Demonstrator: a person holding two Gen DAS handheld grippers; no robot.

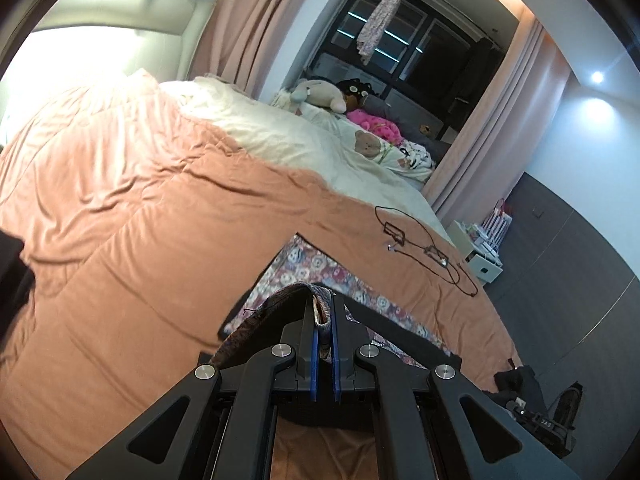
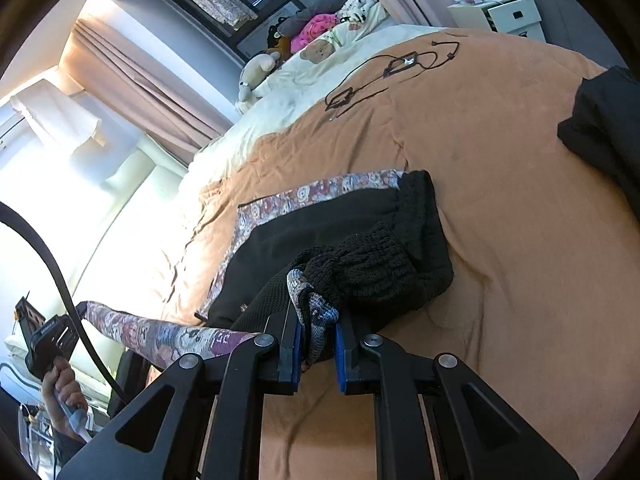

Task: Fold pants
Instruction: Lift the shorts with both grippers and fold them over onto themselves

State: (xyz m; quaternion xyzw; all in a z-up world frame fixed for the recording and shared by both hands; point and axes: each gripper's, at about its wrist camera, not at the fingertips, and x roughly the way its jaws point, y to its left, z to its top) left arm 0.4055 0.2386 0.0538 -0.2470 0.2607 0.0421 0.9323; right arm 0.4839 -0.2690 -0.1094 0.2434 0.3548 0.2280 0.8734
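The pants have a flowery patterned outside and a black lining, and lie partly spread on the orange duvet. My right gripper is shut on a bunch of patterned cloth beside the black ribbed waistband. My left gripper is shut on a patterned edge of the pants, lifted above the duvet. In the right wrist view a hand holds the left gripper at the far left. A patterned strip stretches from it towards my right fingers.
Thin black cables lie on the duvet beyond the pants. A black garment sits at the bed's right side. Plush toys and a cream sheet fill the bed's far end. A white nightstand stands beside it.
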